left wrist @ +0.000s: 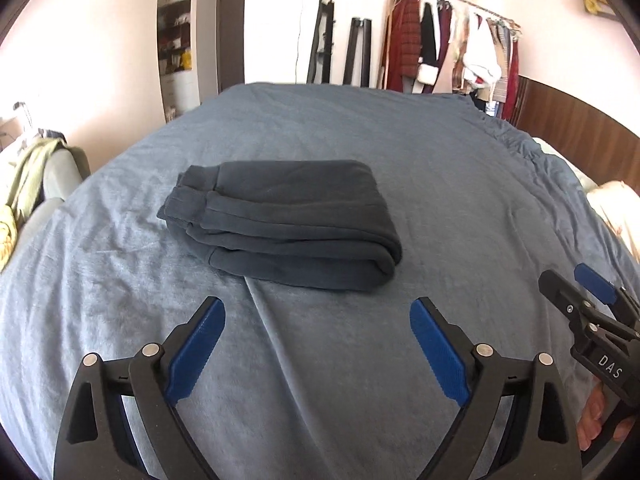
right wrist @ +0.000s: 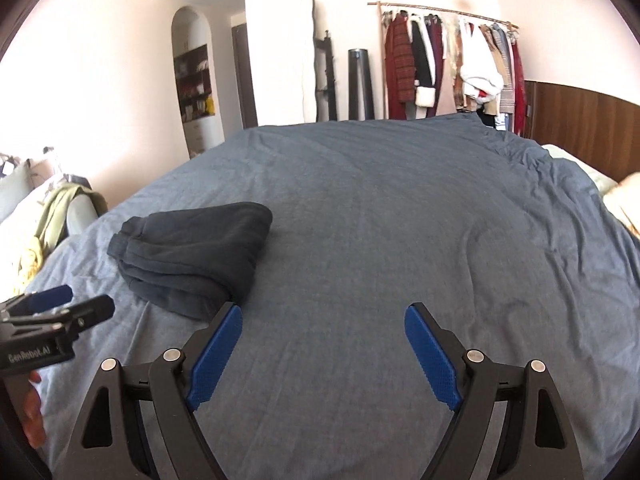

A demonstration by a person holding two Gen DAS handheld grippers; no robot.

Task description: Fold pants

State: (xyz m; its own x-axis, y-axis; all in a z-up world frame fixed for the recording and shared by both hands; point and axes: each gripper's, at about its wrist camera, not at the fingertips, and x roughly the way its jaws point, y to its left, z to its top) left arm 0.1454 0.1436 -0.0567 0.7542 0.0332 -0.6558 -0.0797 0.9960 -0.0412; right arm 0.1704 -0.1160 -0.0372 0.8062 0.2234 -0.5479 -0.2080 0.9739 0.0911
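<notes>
Dark navy pants (left wrist: 280, 220) lie folded into a compact stack on the blue-grey bed cover (left wrist: 440, 184); the waistband end points left. They also show in the right wrist view (right wrist: 192, 256), left of centre. My left gripper (left wrist: 316, 312) is open and empty, held above the cover just in front of the pants. My right gripper (right wrist: 322, 318) is open and empty, to the right of the pants; its left fingertip (right wrist: 230, 320) overlaps the stack's near corner in the view. The right gripper also shows at the right edge of the left wrist view (left wrist: 576, 284).
The bed cover is wrinkled toward the right, where a pillow (left wrist: 612, 208) and wooden headboard (left wrist: 580, 128) stand. A clothes rack (left wrist: 452, 44) is behind the bed. A chair with green cloth (left wrist: 32, 184) stands at the left.
</notes>
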